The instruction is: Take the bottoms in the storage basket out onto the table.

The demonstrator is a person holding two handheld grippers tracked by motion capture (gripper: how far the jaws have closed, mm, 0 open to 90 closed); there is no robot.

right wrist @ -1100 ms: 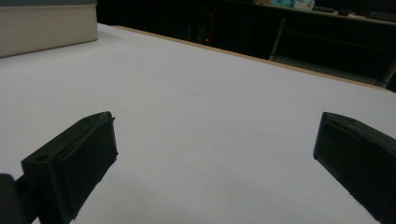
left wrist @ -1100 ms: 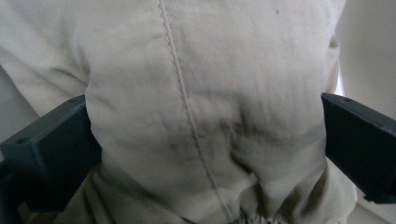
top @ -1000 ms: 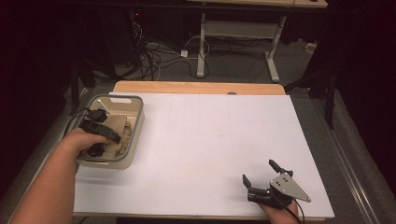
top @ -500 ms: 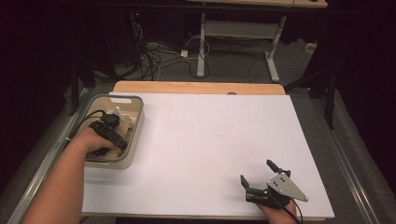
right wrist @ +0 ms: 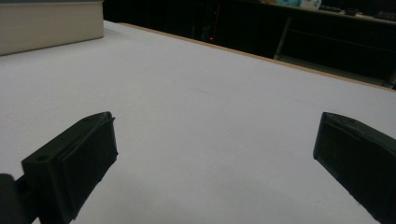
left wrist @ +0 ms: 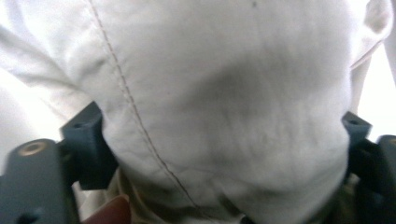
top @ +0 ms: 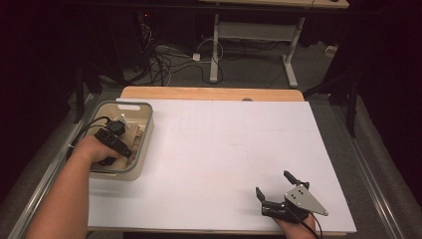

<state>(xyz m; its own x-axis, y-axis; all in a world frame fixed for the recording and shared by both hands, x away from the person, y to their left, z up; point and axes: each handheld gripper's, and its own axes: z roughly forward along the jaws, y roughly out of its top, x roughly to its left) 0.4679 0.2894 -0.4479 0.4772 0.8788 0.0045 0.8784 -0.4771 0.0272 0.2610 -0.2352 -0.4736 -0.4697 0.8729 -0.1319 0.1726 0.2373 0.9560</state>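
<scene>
White bench [top: 224, 149] carries a beige plastic bin [top: 144, 130] at its left edge. Inside, our left gripper [top: 115, 142] has been closing its fingers around bunched white cloth [left wrist: 224, 116], seen close in its own view; our right gripper [top: 278, 191] rests near the front edge, fingers wide.

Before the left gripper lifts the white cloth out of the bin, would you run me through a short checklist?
1. White cloth sits between the left gripper's jaws: ok.
2. Jaws have just been closing; firm pinch on the cloth: cannot tell.
3. Left gripper inside the beige bin: ok.
4. Other contents of the bin free of the cloth: cannot tell.
5. Right gripper open, resting apart over the white table: ok.
</scene>
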